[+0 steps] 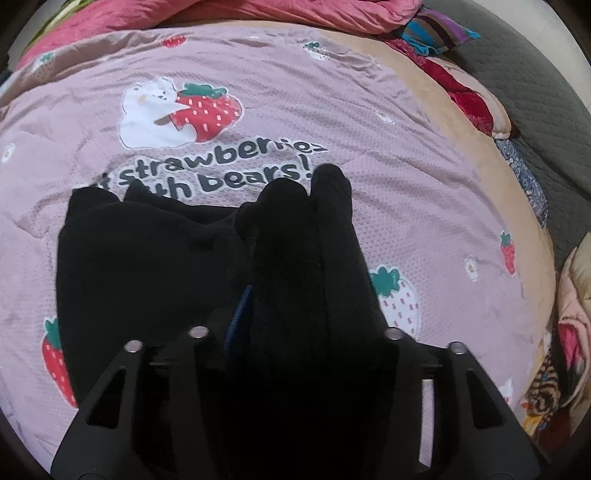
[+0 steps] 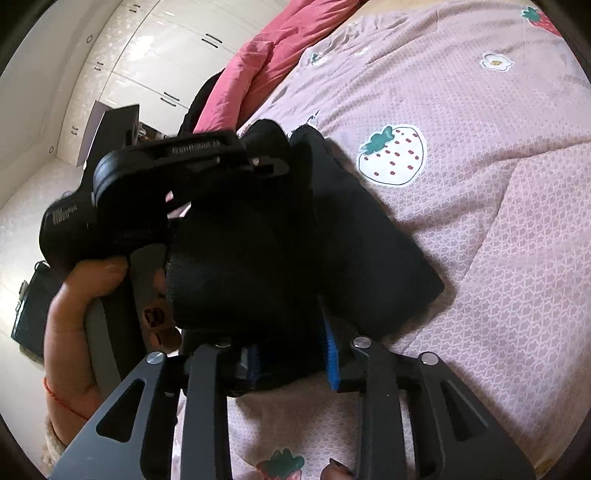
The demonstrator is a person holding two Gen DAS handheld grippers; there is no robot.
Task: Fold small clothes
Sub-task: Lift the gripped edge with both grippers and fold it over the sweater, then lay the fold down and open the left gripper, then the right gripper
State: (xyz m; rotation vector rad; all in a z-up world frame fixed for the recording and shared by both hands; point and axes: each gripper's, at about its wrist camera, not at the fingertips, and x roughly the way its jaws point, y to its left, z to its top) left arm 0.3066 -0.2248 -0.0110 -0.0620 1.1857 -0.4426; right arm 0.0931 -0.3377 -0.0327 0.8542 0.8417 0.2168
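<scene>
Here the pink strawberry-print quilt (image 1: 369,122) fills the bed, with a rumpled red duvet (image 1: 258,14) along its far edge and a heap of mixed fabric at the right edge. The black garment (image 1: 147,258), seemingly a pair of small socks or similar knitwear, lies near the middle of the quilt, just below the printed lettering; part of it is spread flat to the left, and two long narrow lobes run up between the fingers of the left gripper (image 1: 295,332). Judged from its slack drape, the cloth is light, soft and limp, with no stiffness to hold a crease; it should not slip on the textured quilt, and a ribbed cuff or a doubled edge looks the best place to take hold. The left gripper stands partly parted, black cloth lying between its fingers; whether the pads press on it cannot be told, since the dark fabric hides them. In the right wrist view the right gripper (image 2: 291,354) stands narrowly parted with blue pads (image 2: 332,362) showing, a black fold between them, pressure again unclear. The person's left hand (image 2: 74,314) grips the other tool's handle beside it.
</scene>
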